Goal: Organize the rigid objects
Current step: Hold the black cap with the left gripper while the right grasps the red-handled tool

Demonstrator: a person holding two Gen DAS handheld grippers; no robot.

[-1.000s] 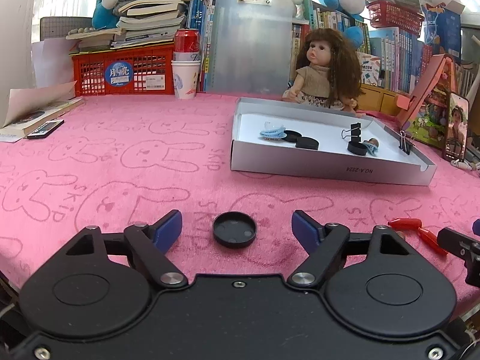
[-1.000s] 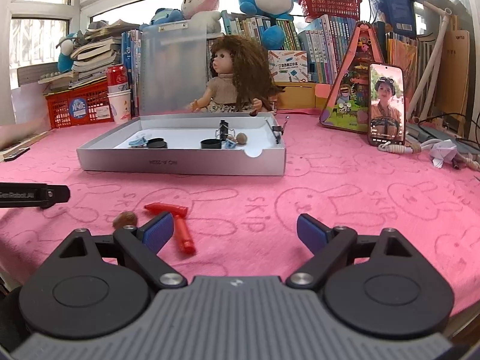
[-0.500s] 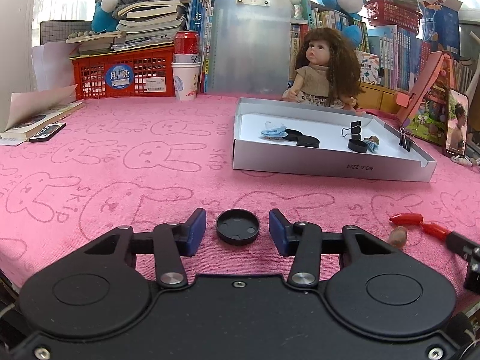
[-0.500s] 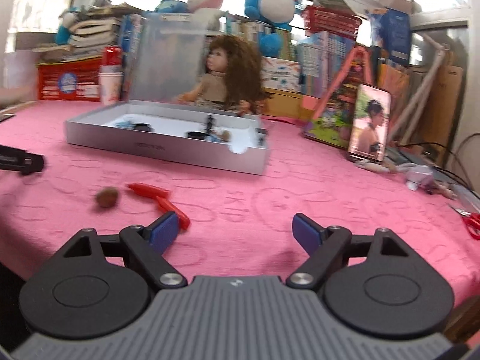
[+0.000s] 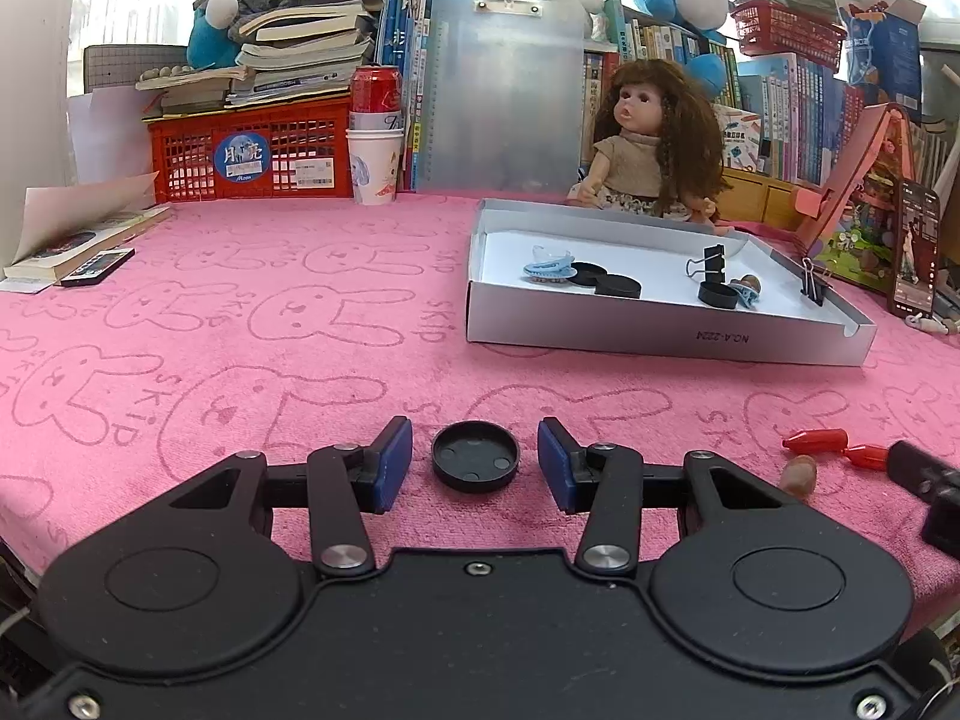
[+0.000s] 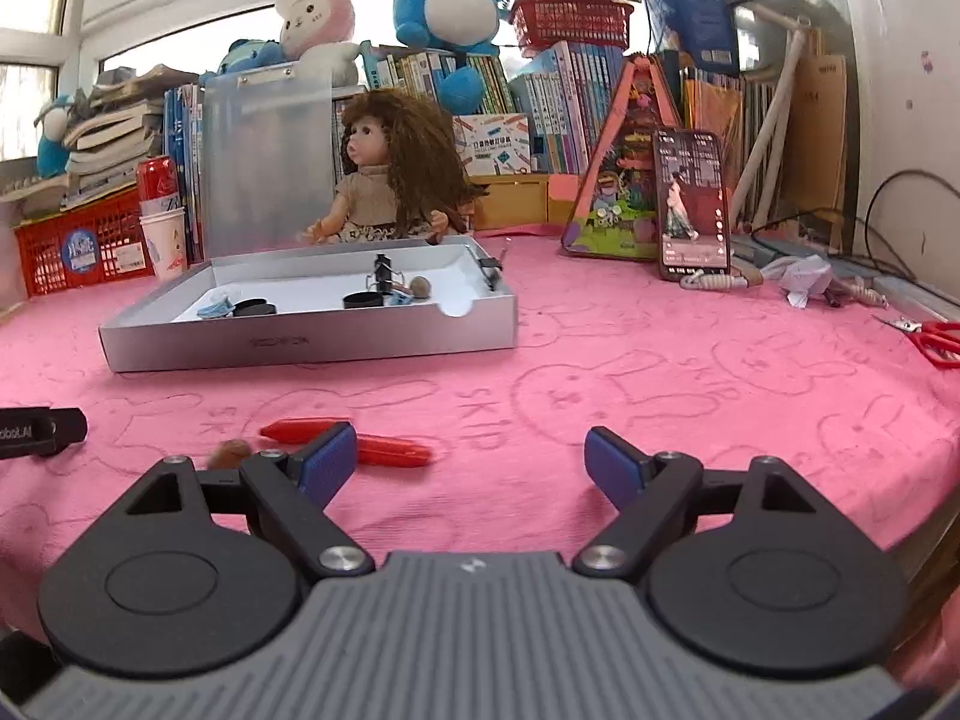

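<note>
Left tongs (image 5: pixel 475 461) have just narrowed round the black cap (image 5: pixel 476 464) — pads not touching it; right tongs (image 6: pixel 468 463) gape empty beside the red clip (image 6: pixel 360 443).

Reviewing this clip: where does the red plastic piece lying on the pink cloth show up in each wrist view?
Left wrist view: the red plastic piece lies at the far right, low, beside a small brown nut.
Right wrist view: red plastic piece sits left of centre, partly behind the right gripper's left finger.
Shared landmark: the silver tray, in front of the doll.
</note>
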